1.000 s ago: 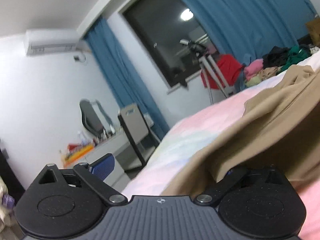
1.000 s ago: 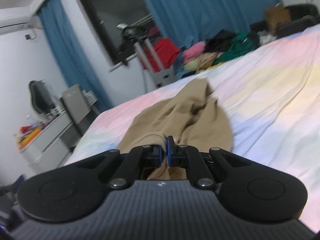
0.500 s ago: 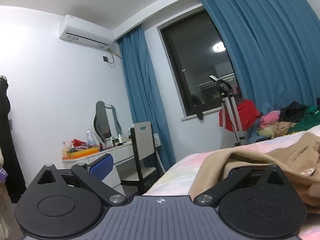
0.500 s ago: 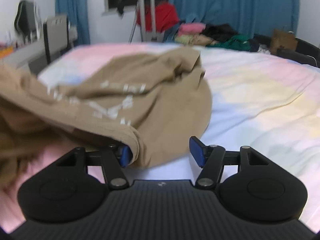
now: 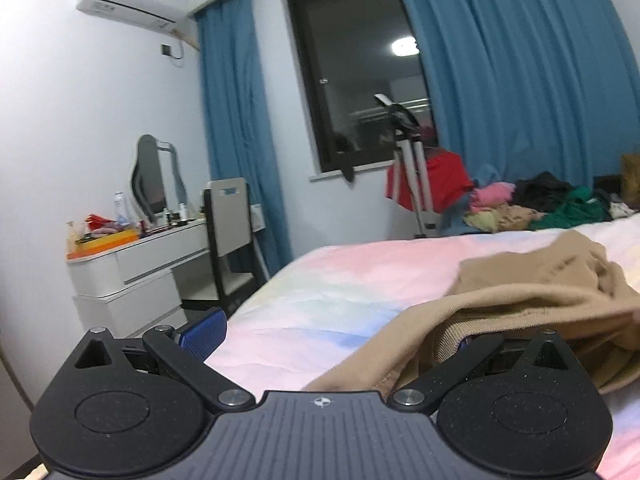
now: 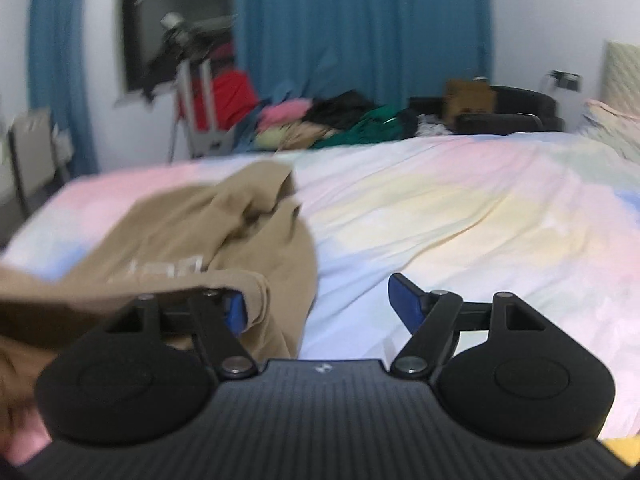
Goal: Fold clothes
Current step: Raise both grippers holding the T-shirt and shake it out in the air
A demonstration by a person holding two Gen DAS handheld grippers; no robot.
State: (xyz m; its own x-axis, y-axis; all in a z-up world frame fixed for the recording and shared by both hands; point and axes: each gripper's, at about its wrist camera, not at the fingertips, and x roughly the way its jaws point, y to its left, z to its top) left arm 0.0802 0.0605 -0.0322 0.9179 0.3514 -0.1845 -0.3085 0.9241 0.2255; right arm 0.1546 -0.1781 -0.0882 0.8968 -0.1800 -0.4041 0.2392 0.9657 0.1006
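Fabric of a tan sweatshirt point(image 5: 532, 296) is seen heaped in loose folds on a bed point(image 5: 340, 280) covered by a pastel sheet of pink, blue and yellow patches. In the right wrist view the same sweatshirt point(image 6: 224, 236) lies toward the left part of the sheet, with pale lettering partly visible on its front, though the letters are too blurred to be read.

The left gripper point(image 5: 332, 338) is shown with its jaws spread wide. Its left blue pad point(image 5: 202, 332) is held clear of the cloth, just off the edge of the bed, while the right finger is draped by a ribbed hem of the sweatshirt, so its pad is almost wholly hidden. Nothing is pinched between the fingers.

The right gripper point(image 6: 320, 308) is likewise held wide apart. Its left pad point(image 6: 236, 312) is touched and partly covered by a rolled edge of the sweatshirt; its right pad point(image 6: 404, 300) is poised over bare sheet point(image 6: 460, 208). No cloth is clamped.

Behind the bed, a pile of mixed clothes point(image 6: 320, 120) in pink, green and black is seen beside blue curtains point(image 5: 520, 72). A tripod point(image 5: 412, 168) is stood before a dark window point(image 5: 352, 64). A white dressing table point(image 5: 132, 264) with a mirror and a chair point(image 5: 230, 232) are placed along the left wall, under an air conditioner point(image 5: 124, 0).
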